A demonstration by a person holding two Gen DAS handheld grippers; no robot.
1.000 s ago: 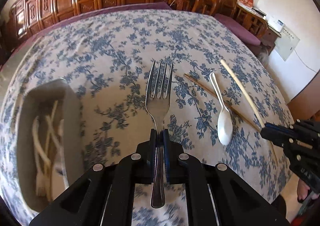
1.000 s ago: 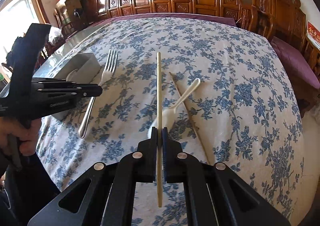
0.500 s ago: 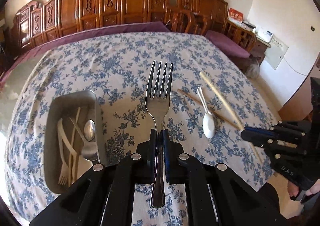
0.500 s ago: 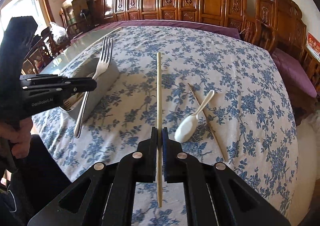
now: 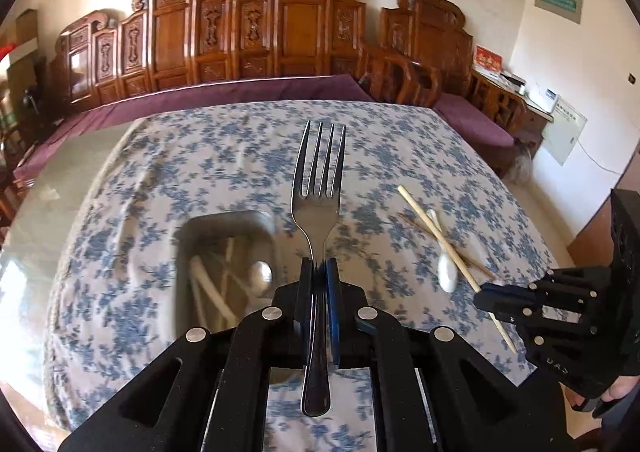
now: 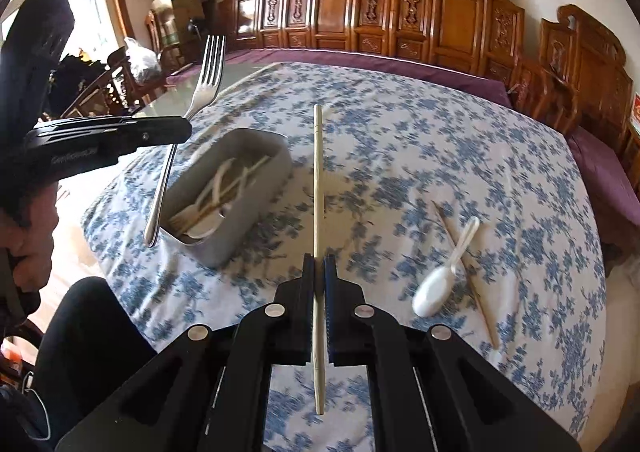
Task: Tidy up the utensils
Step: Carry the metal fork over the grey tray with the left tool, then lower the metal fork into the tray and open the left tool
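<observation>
Now clamping a metal fork [image 5: 317,212] in the left gripper [image 5: 319,272], pinching a pale chopstick [image 6: 318,188] in the right gripper [image 6: 319,268]; side lettering blurred, unreadable.

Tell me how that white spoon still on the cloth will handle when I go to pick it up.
The white spoon looks like thin plastic, so probably light and stiff, though it may flex under a hard squeeze. Its handle lies across a brown chopstick, so it could rock or drag that stick along. The smooth rounded bowl may slip from the tongs; the slim handle seems the safer grip.
</observation>
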